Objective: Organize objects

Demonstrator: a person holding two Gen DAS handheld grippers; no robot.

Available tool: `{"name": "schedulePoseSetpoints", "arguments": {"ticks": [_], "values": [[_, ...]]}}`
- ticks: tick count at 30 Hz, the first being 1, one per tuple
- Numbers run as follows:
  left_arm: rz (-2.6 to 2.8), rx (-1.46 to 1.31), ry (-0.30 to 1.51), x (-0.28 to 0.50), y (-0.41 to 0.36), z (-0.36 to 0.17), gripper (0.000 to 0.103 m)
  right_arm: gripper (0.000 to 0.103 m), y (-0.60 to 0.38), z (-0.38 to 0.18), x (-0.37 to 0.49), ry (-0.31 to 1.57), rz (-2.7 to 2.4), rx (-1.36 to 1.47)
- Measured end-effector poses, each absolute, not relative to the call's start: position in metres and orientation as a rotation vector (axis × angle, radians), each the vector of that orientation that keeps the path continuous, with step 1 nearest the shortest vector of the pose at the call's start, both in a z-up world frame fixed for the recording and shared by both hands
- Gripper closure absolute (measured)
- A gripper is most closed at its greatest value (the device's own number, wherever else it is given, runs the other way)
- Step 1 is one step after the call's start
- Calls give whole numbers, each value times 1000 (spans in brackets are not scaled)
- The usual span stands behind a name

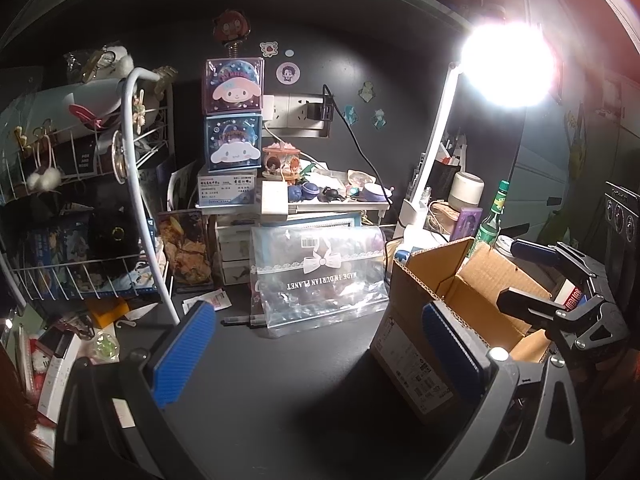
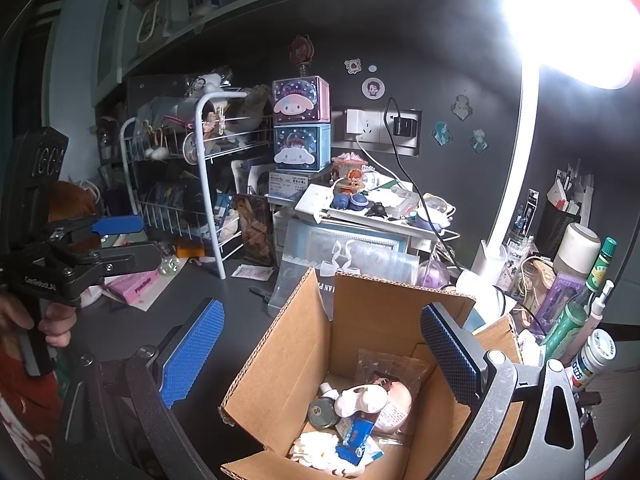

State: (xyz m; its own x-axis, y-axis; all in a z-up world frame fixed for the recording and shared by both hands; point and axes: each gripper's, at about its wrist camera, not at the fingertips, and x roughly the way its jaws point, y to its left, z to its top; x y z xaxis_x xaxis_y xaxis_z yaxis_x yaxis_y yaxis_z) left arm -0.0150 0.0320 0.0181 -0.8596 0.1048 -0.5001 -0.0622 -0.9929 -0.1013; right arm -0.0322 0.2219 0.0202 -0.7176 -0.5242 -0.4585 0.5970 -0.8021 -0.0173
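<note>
While both grippers hang empty, fingers spread wide, right gripper (image 2: 320, 360) hovers over the cardboard box (image 2: 360, 308) collecting small items; left gripper (image 1: 320, 360) faces the clear bag (image 1: 320, 276) at 12 o'clock on the table (image 1: 280, 380), likely next.

"MADE IN DURIAN PLANET", clear pouch (image 1: 320, 280)

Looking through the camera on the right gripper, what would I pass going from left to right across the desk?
The other (left) gripper → white wire rack → stacked character boxes → open cardboard box → white lamp arm → green bottle.
</note>
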Motion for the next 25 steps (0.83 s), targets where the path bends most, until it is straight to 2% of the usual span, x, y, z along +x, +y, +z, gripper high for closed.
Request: {"name": "schedulePoseSetpoints", "arguments": {"ticks": [25], "values": [[2942, -808, -119, -14, 33, 17, 1, 4, 224, 12, -30, 222, -2443, 596]]}}
